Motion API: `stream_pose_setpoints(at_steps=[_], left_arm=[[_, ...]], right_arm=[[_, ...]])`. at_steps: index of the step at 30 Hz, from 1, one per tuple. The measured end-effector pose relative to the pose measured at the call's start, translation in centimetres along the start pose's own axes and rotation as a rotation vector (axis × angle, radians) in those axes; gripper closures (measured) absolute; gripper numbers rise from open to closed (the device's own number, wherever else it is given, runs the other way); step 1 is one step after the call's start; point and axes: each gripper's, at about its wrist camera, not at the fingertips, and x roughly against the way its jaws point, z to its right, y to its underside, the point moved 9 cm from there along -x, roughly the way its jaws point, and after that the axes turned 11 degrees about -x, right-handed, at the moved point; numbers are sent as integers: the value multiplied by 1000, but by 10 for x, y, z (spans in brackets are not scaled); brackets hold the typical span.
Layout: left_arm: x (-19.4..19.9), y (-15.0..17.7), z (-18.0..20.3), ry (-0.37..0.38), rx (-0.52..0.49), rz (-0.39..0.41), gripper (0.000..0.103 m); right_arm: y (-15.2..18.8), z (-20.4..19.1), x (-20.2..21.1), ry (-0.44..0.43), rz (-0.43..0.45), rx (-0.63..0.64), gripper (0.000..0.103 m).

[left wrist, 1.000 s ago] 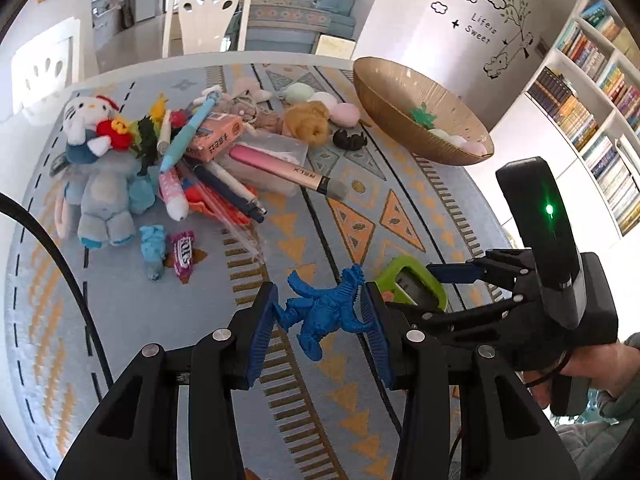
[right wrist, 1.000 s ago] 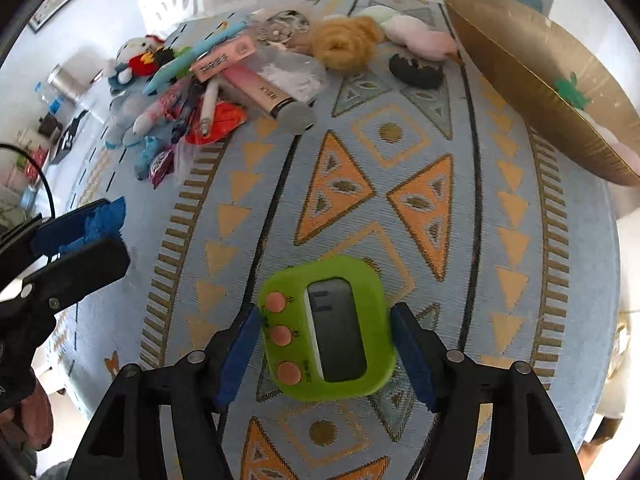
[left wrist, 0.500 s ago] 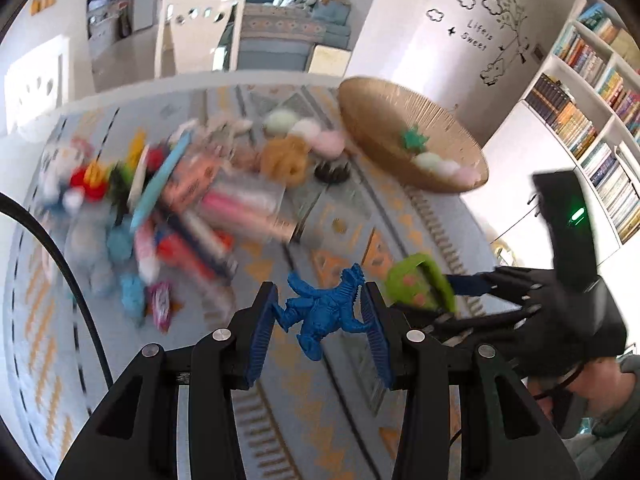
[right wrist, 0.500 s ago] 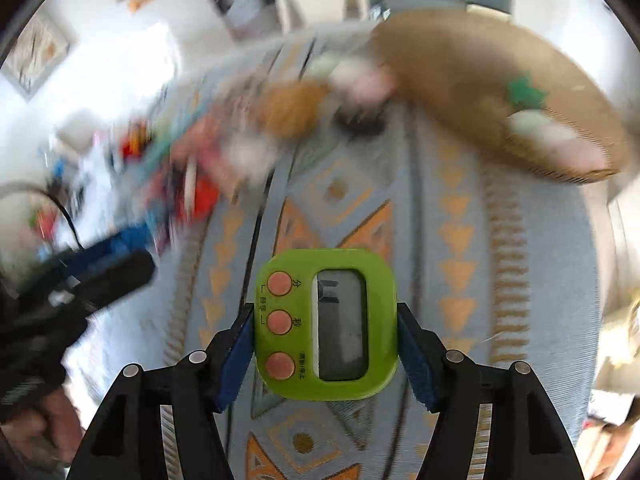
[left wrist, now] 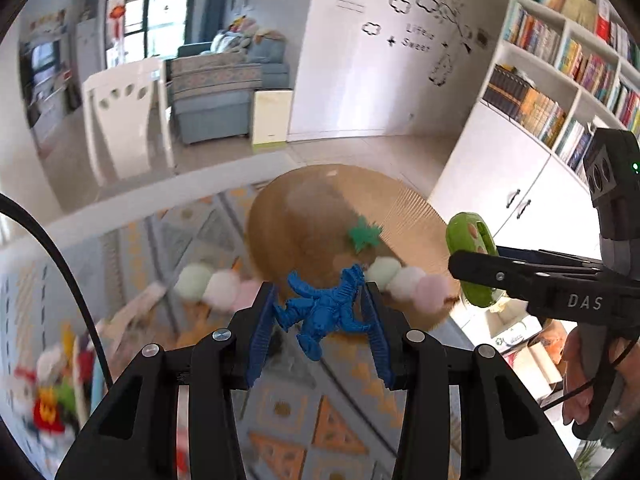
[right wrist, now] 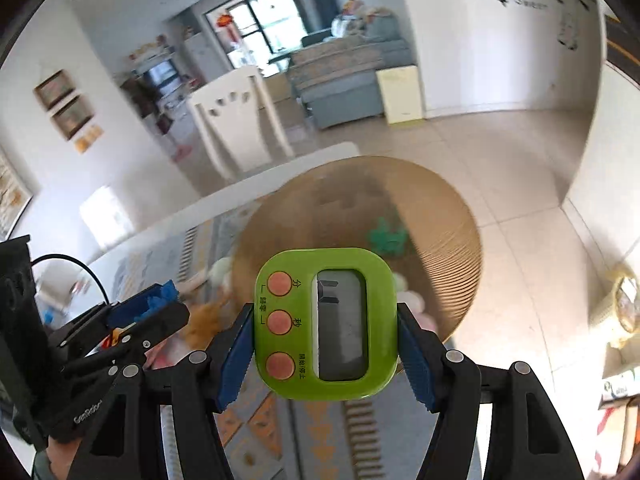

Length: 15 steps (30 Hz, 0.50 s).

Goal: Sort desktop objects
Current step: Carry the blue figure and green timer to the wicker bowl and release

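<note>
My left gripper (left wrist: 320,320) is shut on a blue toy dinosaur (left wrist: 322,312) and holds it in the air just before the woven basket (left wrist: 304,208). My right gripper (right wrist: 326,344) is shut on a green digital timer (right wrist: 326,322), also raised in front of the basket (right wrist: 444,220). The timer shows edge-on in the left wrist view (left wrist: 472,264), to the right of the dinosaur. The basket holds a green star toy (left wrist: 363,234) and pastel pompoms (left wrist: 404,278).
A pile of plush toys and pens (left wrist: 52,380) lies blurred at the left on the patterned tablecloth (left wrist: 280,408). More pompoms (left wrist: 216,284) lie left of the basket. A white chair (left wrist: 128,120) stands beyond the table. Bookshelves (left wrist: 560,72) are at the right.
Both grippers have risen and moved forward toward the basket, carrying the dinosaur and the timer. The basket is now much nearer and the toy pile has slid to the left.
</note>
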Motion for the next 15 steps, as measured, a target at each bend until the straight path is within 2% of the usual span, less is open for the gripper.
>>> stream_pose_setpoints(at_steps=[5, 11, 13, 14, 15], left_arm=[[-44, -11, 11, 36, -20, -46, 63], [-72, -10, 10, 57, 13, -84, 63], [-76, -12, 10, 69, 31, -91, 61], [-79, -11, 9, 77, 44, -103, 55], [-84, -10, 8, 89, 69, -130, 54]], right_arm=[[-6, 16, -25, 57, -48, -18, 38], [-10, 27, -36, 86, -66, -35, 37], [-14, 34, -40, 92, -72, -55, 37], [-14, 37, -45, 105, -88, -71, 37], [-14, 40, -48, 115, -101, -81, 37]])
